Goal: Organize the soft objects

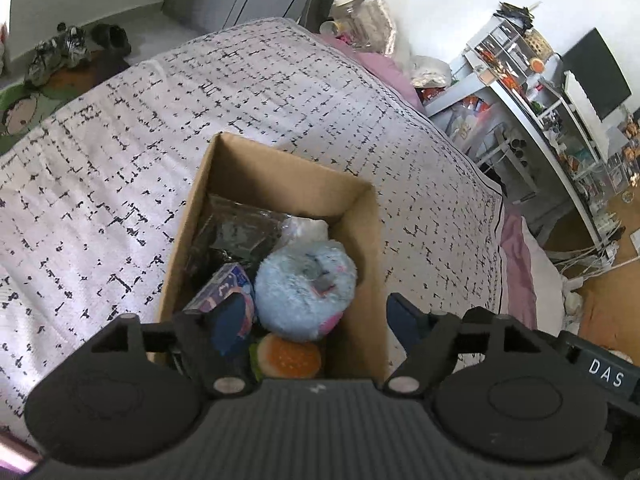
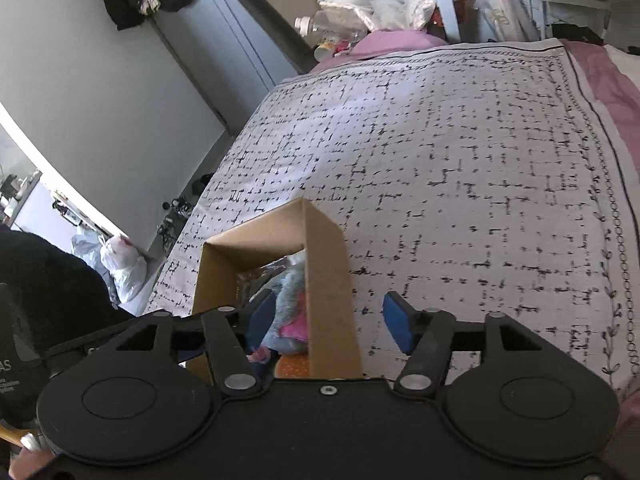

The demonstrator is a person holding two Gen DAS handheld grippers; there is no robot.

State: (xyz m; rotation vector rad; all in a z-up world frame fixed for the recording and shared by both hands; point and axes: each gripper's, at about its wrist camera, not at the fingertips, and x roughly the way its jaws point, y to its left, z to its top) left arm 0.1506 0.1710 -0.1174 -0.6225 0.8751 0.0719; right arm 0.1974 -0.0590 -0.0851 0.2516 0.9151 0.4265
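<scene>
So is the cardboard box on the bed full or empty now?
Nearly full. The cardboard box holds a blue fluffy plush, a burger toy and dark wrapped items, piled close to its rim.

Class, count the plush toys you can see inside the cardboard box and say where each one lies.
2. A blue fluffy plush lies mid-box; a burger plush sits at the near end, below it. Others may be hidden underneath.

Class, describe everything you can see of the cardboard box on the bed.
The box is plain brown corrugated cardboard, tall, narrow and open-topped, standing upright on the patterned bedspread. Inside lie a fluffy blue plush, a burger plush, a small purple carton and dark plastic-wrapped items. Both open grippers straddle its right wall: left gripper, right gripper, each with one finger inside and one outside.
</scene>
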